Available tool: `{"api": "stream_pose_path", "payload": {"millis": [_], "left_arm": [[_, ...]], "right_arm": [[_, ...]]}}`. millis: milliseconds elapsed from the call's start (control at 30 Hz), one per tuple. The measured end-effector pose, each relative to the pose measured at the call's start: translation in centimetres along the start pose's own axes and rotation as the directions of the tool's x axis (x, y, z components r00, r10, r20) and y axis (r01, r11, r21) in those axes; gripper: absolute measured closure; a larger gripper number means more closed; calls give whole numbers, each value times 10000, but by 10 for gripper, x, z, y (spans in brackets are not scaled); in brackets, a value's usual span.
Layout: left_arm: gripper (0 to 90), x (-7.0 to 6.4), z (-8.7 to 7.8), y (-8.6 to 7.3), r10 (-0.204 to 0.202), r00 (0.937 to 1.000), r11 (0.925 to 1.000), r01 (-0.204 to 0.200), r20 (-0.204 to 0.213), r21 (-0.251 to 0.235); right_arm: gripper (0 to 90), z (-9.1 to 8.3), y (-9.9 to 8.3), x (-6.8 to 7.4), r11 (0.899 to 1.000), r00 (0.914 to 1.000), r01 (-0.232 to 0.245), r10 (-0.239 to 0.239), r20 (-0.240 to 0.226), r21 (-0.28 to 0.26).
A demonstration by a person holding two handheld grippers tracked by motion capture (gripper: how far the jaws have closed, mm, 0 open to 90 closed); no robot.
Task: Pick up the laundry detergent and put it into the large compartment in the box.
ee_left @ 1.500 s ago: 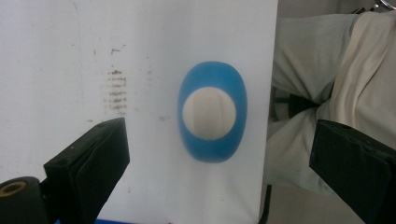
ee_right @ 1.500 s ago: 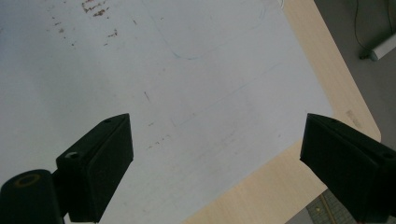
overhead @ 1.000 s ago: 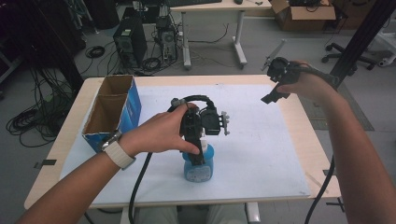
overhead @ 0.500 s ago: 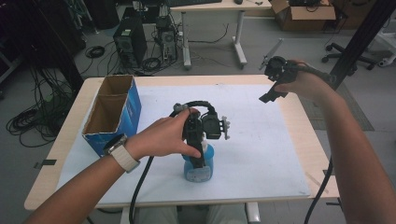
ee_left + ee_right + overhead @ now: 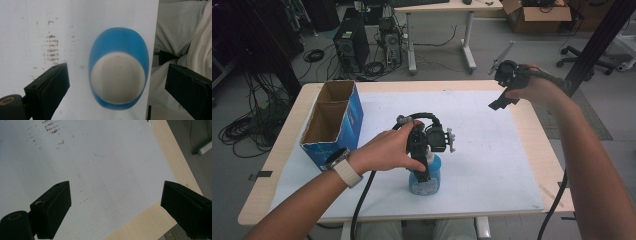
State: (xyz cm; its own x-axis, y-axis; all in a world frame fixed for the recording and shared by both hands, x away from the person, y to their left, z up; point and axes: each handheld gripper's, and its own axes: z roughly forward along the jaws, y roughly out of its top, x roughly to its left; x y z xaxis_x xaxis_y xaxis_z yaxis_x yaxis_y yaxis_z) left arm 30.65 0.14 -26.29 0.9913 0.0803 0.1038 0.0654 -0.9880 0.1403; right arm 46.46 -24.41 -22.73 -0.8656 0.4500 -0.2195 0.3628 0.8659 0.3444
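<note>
High view: a wooden table (image 5: 277, 165) covered by a white sheet (image 5: 492, 150) is seen from above, with a person's forearms reaching in from the bottom edge. The left gripper (image 5: 424, 172) is held by the left hand (image 5: 387, 150) near the middle of the sheet, pointed straight down over a blue cup (image 5: 426, 180) that stands close to the near edge of the sheet. A white watch (image 5: 343, 167) is worn on that wrist. An open blue cardboard box (image 5: 332, 122), split into two compartments, stands at the left side of the table. The right gripper (image 5: 502, 97) is held up by the right hand (image 5: 537, 90) above the far right part of the table, well apart from the cup.

In the left gripper view, the blue cup (image 5: 118, 70) is seen from directly above, upright, with a pale inside. It lies between the two black jaws, which are spread wide and are not touching it. Brown specks mark the sheet (image 5: 50, 37) to the left.

In the right gripper view, the jaws are likewise spread wide with nothing between them, above the white sheet (image 5: 100, 170) and the table's wooden edge (image 5: 180, 165).
</note>
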Motion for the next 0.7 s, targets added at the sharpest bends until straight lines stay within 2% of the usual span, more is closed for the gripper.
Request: {"api": "stream_pose_path", "payload": {"millis": [367,700], "left_arm": [[65,2,8,-1,16,10000,10000,-16,-95,36],[108,1,13,-2,33,9999,10000,-33,98,38]], "right_arm": [[92,2,0,-1,10000,10000,-10,9,-29,-30],[92,5,4,0,10000,9999,54,-55,-96,-67]]}}
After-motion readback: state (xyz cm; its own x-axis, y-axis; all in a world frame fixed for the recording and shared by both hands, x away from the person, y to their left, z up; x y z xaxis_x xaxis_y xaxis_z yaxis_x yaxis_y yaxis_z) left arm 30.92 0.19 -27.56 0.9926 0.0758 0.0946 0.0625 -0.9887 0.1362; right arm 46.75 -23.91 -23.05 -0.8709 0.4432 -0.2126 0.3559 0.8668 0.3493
